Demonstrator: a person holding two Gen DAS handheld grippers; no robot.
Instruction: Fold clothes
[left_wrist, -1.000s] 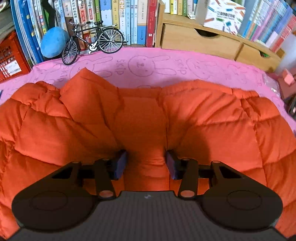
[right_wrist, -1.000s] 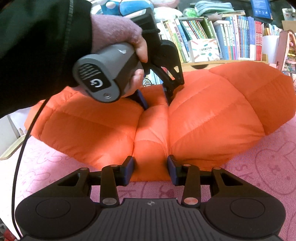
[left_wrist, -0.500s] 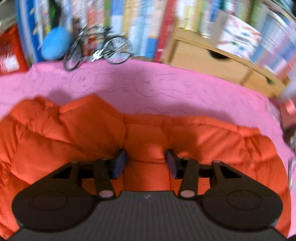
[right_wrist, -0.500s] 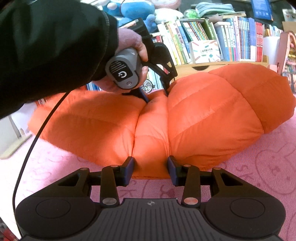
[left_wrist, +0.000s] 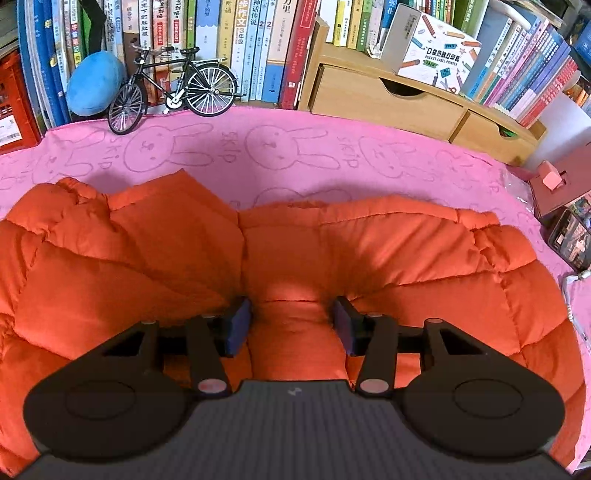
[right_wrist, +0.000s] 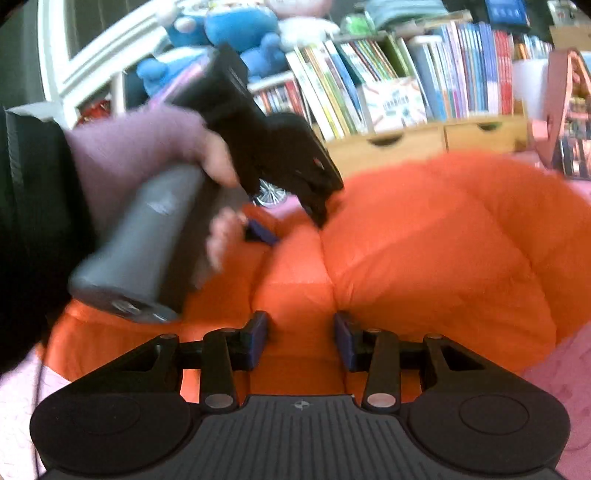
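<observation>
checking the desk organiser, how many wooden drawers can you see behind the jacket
2. One drawer sits under the label printer box, the other drawer is right beside it, further right. Any others may be hidden beyond the frame.

Orange quilted jacket (left_wrist: 388, 258); pink cloth (left_wrist: 295, 147) with outlined rabbit figures and "SKIP" lettering. Left gripper (left_wrist: 291, 321) and right gripper (right_wrist: 301, 341): black bodies, dark blue finger pads (left_wrist: 238, 325). Model bicycle (left_wrist: 173, 92): black frame; cushion (left_wrist: 94, 86): blue; drawer unit (left_wrist: 388, 99): light wood; sleeve (right_wrist: 33, 229): black
</observation>
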